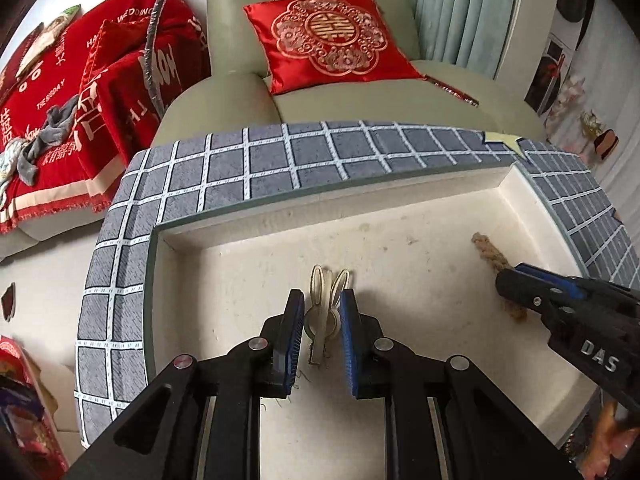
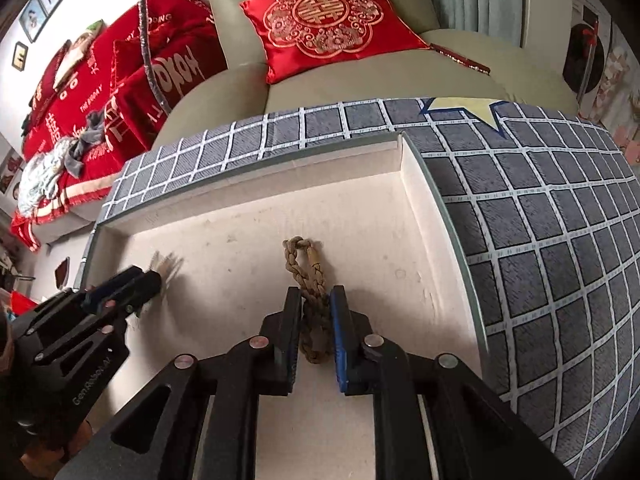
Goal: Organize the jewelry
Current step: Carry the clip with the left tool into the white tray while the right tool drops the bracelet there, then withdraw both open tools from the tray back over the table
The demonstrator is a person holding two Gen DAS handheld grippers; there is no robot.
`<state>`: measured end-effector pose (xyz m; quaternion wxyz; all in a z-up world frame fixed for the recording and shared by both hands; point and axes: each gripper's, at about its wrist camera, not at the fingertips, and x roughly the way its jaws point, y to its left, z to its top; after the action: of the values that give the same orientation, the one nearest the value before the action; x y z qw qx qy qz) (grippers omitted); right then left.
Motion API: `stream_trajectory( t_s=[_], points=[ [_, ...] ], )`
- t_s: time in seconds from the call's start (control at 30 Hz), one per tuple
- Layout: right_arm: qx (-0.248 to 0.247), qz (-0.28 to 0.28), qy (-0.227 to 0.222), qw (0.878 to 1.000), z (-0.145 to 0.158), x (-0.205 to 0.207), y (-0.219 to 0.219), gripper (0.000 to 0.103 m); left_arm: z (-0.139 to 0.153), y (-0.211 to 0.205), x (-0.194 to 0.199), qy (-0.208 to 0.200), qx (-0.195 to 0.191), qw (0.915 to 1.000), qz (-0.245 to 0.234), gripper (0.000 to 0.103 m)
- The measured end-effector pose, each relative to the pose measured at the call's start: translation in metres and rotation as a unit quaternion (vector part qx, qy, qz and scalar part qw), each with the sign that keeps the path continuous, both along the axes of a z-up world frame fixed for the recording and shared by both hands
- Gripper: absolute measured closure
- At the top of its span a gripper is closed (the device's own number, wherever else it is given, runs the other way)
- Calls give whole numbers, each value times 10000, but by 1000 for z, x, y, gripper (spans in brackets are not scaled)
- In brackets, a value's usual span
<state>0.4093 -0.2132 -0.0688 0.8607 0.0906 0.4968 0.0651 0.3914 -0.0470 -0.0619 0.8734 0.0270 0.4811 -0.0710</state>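
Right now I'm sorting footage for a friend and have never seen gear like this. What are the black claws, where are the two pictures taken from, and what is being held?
There is no robot here. A person holds a two-finger gripper in each hand, and each gripper carries a wide-angle camera that looks forward along its fingers. One picture comes from the left gripper, the other from the right gripper; each also shows the other claw at its edge. Both reach into a shallow white tray that lies on a grey checked cloth, with a sofa and a red cushion behind. The left gripper's blue pads sit either side of a pale hair clip, close around it. The right gripper is closed on a braided brown bracelet.
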Motion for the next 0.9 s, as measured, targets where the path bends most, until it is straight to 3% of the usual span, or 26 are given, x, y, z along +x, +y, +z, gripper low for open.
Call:
stream_trajectory(
  t_s=[0.07,0.1,0.33,0.4,0.43,0.47,0.7,0.8,0.87,0.9],
  points=[
    [23,-39,-8,10000,1,0,0,57,-1,-1,0,37,34,10000,4,70],
    [30,-61,-16,10000,2,0,-1,38,-2,-2,1,67,41,10000,2,70],
    [521,-160,-250,9982,22,-11,-10,37,-2,-1,1,86,61,9999,25,69],
    [543,-179,-330,9978,30,-17,-12,37,-3,-1,2,104,82,9999,70,39],
    [546,-189,-368,9977,34,-21,-14,37,-2,1,2,93,83,9998,146,3],
    [559,-204,-395,9974,36,-24,-14,37,2,3,1,-14,36,9998,220,0],
    [663,-322,-473,9962,49,-52,-29,35,18,3,-8,-330,63,9993,183,0],
    [710,-369,-549,9953,55,-69,-34,21,33,6,-21,-520,-87,9985,168,0],
    [797,-365,-599,9944,58,-79,-38,20,45,9,-30,-645,-208,9976,107,0],
    [849,-345,-614,9939,60,-85,-40,12,51,10,-36,-686,-254,9973,71,0]
  ],
)
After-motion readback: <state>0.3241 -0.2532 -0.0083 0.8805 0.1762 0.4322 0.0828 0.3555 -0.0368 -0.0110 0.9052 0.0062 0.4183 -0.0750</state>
